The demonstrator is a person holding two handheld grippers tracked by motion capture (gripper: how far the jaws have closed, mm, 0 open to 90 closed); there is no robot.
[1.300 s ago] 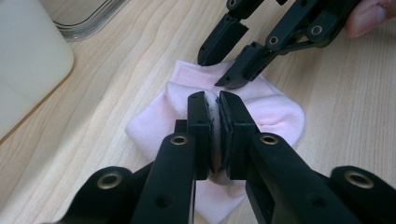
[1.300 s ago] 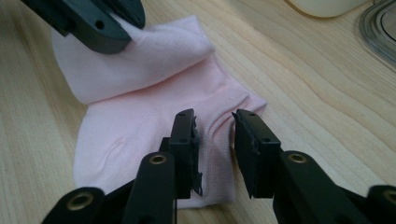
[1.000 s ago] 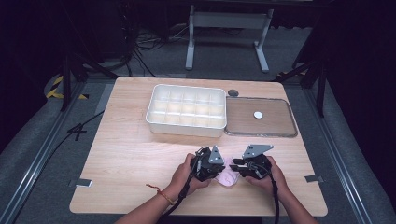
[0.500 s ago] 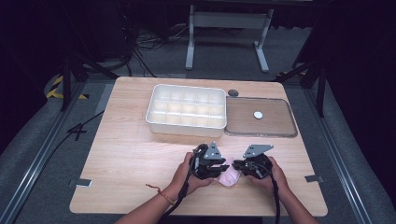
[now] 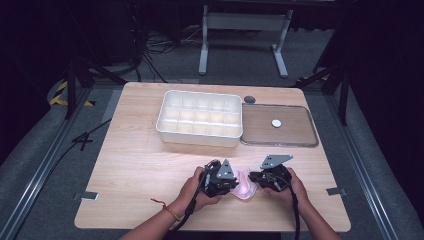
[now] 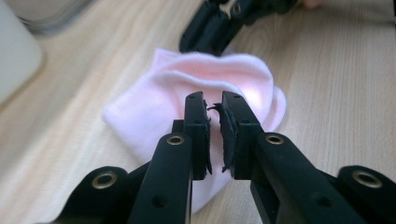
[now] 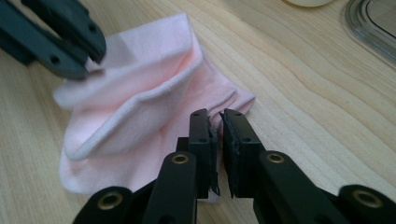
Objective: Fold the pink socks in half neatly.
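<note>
- Pinching a pink sock point(image 5: 245, 183) from both ends, my left tongs point(image 6: 214, 108) and right tongs point(image 7: 215, 122) are each closed to a narrow slit with a fold of the fabric caught between the jaws.
- Location: the sock lies on the bench point(image 5: 145, 165) near its front edge, between my two hands, well apart from the white compartment tray point(image 5: 200, 118) and the shallow lid-like tray point(image 5: 300, 140) beside it.
- Orientation: in the high view the sock's long axis runs roughly side to side, from one pair of tongs to the other. In the right gripper view the ribbed cuff opening gapes toward the left tongs and the bunched end sits in my right jaws; which end is the toe I cannot tell.
- Risk 1: each grip looks thin, taking only an edge of cloth, so pulling the hands apart could slide the knit out of one pair of jaws.
- Risk 2: the left jaws may hold a single layer; lifting then would let the sock sag open rather than stay folded.
</note>
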